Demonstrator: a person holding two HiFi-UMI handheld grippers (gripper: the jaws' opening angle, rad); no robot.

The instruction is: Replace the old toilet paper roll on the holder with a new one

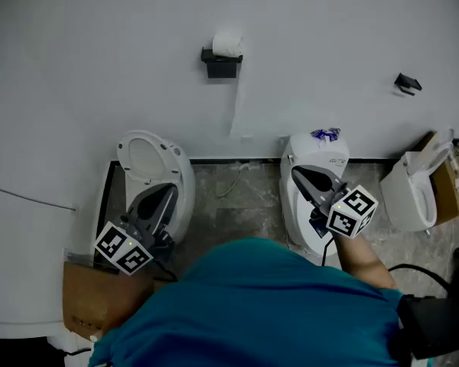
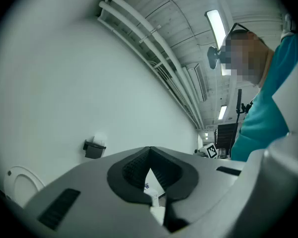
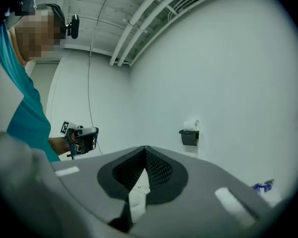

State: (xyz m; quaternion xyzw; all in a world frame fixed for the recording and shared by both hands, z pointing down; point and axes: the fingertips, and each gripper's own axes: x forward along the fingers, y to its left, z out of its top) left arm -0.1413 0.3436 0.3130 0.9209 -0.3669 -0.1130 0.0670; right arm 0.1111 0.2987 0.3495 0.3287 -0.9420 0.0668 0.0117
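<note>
Left tongs (image 1: 165,192) and right tongs (image 1: 298,172) both pinched closed, nothing between them; paper roll (image 1: 228,43) likely light, soft, easily crushed, so a gentle pinch across its sides or through the core looks best; roll sits on the black holder (image 1: 220,64) on the wall, well apart, ahead and between both tongs.

dim, even light from ceiling tubes (image 2: 216,26); fisheye-warped, dark-cornered gripper views
</note>
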